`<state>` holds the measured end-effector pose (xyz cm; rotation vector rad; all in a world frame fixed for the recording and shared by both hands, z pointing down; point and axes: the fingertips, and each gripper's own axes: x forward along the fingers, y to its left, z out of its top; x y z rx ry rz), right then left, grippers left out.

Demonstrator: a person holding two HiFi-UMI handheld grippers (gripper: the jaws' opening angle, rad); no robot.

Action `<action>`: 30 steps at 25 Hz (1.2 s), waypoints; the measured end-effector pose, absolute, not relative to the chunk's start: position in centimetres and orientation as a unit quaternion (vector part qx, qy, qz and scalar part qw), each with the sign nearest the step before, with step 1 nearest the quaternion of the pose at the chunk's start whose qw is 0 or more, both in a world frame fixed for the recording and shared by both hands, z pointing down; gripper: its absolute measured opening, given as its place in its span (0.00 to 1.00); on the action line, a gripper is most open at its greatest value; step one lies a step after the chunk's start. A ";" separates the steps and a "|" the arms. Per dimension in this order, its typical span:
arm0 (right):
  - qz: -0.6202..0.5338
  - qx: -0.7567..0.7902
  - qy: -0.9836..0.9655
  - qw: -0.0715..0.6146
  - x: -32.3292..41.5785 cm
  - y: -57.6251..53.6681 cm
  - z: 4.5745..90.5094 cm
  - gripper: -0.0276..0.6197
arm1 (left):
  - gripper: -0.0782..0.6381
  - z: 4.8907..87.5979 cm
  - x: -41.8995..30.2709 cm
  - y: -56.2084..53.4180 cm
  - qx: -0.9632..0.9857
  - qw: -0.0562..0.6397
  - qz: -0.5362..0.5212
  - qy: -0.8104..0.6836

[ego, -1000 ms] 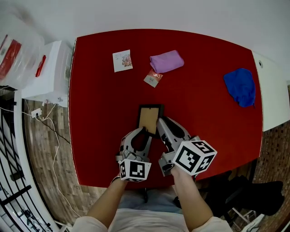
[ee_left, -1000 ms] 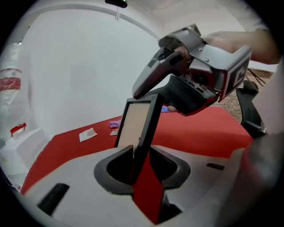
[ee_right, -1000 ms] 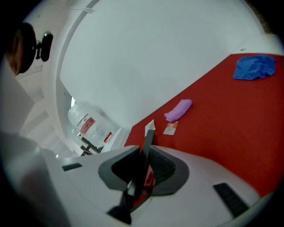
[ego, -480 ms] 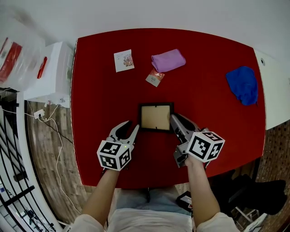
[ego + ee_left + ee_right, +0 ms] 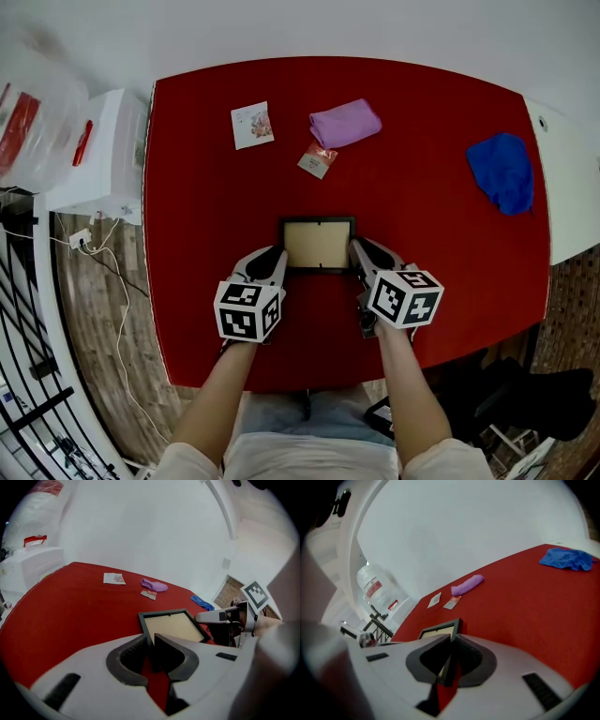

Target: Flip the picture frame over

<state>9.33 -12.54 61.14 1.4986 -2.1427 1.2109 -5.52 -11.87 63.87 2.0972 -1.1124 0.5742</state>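
Note:
The picture frame (image 5: 319, 244) has a black border and a tan panel facing up. It lies on the red table (image 5: 206, 206) in front of me. My left gripper (image 5: 272, 255) is at the frame's left edge. Its jaws have just been closing and now pinch the frame's near corner (image 5: 171, 626), as the left gripper view (image 5: 151, 639) shows. My right gripper (image 5: 361, 248) is at the frame's right edge. Its jaws have also been closing, and the frame's edge (image 5: 438, 631) is clamped between the pads (image 5: 451, 641).
At the back of the table lie a purple cloth (image 5: 345, 125), a small packet (image 5: 317, 160) and a printed card (image 5: 253, 125). A blue cloth (image 5: 503, 173) sits at the far right. A white box (image 5: 103, 155) stands off the table's left edge.
The frame went from upright between the grippers to lying flat and wide. The left gripper swung out left, then came back to the frame's left edge and closed. The right gripper sank with it.

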 end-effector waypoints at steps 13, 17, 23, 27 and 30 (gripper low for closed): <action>0.314 0.535 -0.742 0.255 9.1 -12.6 63.4 0.09 | 0.19 64.0 -5.2 -11.9 0.810 0.323 0.233 -0.430; 0.295 0.554 -0.740 0.244 9.6 -12.9 62.5 0.10 | 0.19 63.2 -5.7 -12.2 0.818 0.308 0.222 -0.432; 0.242 0.535 -0.762 0.273 7.7 -9.5 57.4 0.10 | 0.19 56.6 -7.7 -9.0 0.821 0.272 0.207 -0.458; 0.223 0.529 -0.774 0.267 6.2 -4.9 52.1 0.09 | 0.12 51.7 -7.3 -4.6 0.824 0.266 0.202 -0.457; 0.220 0.514 -0.789 0.257 4.8 -1.5 48.6 0.06 | 0.12 48.3 -7.7 -2.1 0.825 0.245 0.195 -0.471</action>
